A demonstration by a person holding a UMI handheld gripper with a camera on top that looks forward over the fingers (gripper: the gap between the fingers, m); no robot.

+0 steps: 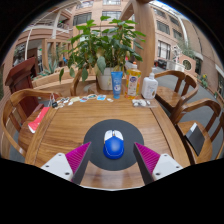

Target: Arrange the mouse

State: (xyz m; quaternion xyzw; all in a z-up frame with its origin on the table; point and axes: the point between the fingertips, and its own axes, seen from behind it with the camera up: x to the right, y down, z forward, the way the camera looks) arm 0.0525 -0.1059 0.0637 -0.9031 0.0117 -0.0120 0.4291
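Gripper view: mouse (113, 146), blue with a white front, resting on a dark round mouse pad (113, 140) on a wooden table (70, 120). Gripper (113, 157) spread wide, its magenta pads (77, 157) flanking the mouse with a clear gap at either side, neither touching it. Mouse roughly centred on the mouse pad, sitting between the fingers and level with their tips.

Beyond the mouse pad, at the far end of the table: a potted plant (100, 45) with broad green leaves, a blue container (117, 82), an orange-yellow carton (132, 80) just beside it, and a white pump bottle (150, 86) next to that. Small flat items (92, 97), too small to identify, scattered on the table just in front of the plant. Red object (39, 117) lying near the table's edge, to the left of the mouse pad. Wooden chairs (178, 92) around the table, on both sides of the mouse pad. Building facade with windows (165, 45) far behind the plant.
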